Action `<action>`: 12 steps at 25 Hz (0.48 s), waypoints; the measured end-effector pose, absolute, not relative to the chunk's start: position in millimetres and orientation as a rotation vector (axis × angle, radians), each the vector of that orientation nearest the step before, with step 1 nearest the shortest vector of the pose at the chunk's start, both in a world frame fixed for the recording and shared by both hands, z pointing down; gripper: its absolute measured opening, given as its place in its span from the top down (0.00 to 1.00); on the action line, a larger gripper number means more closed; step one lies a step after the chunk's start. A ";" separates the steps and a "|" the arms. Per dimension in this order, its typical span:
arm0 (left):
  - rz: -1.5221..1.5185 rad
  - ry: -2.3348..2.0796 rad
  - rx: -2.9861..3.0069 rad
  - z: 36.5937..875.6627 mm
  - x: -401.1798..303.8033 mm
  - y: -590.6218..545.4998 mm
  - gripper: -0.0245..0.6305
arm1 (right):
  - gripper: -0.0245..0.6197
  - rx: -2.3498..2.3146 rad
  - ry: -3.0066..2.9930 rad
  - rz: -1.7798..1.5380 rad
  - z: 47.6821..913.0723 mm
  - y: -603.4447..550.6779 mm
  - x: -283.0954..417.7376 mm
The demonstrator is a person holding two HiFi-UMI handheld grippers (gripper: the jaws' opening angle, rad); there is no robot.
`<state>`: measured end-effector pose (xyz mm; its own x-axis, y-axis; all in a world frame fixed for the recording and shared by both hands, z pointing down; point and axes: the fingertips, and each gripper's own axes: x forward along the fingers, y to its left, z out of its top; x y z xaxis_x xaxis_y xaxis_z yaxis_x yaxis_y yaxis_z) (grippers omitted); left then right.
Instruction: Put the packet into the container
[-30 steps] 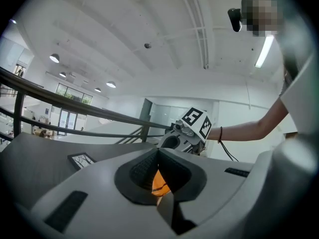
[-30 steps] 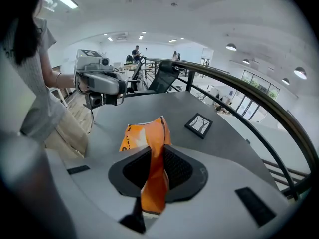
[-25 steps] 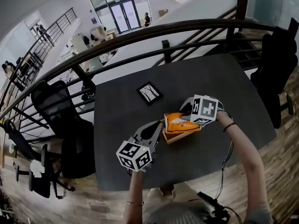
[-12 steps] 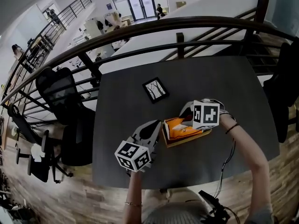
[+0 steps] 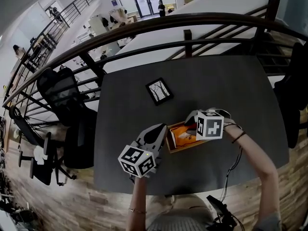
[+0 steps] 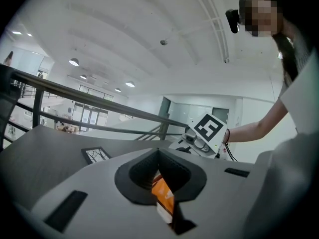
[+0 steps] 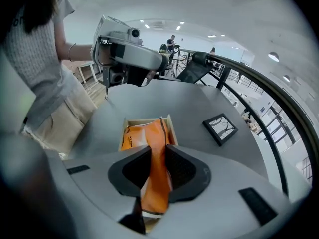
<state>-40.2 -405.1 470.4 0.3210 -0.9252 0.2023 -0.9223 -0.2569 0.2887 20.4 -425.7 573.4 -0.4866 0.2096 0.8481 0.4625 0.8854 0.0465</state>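
Orange packet [image 5: 182, 136] gripped by right tongs [image 7: 155, 156], partly in container [image 5: 180, 148], left tongs [image 6: 158, 158] closed alongside, frame [image 5: 159, 91] nearby

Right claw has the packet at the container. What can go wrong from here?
1. The packet still runs up out of the container through the right claw. If released now, it may spring up or flop over the wall.
2. Nothing visibly fixes the container to the table, so a downward push could slide or tip it.
3. The left claw, shut on an orange-and-white piece, is close by. The claws could bump.
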 end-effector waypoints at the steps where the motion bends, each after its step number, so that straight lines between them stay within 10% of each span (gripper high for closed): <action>1: -0.006 -1.648 2.240 471.6 -39.8 -405.3 0.95 | 0.87 -0.481 -2.098 -0.328 574.3 -426.0 20.4; 12: 0.014 -1.654 2.222 472.7 -35.1 -404.6 0.95 | 0.80 -0.478 -2.140 -0.271 563.2 -426.0 28.0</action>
<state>-35.1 -404.6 472.7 0.3108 -0.9235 0.2247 -0.9272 -0.2427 0.2852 28.0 -426.0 563.2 -0.5213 0.2362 0.8200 0.4329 0.9013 0.0156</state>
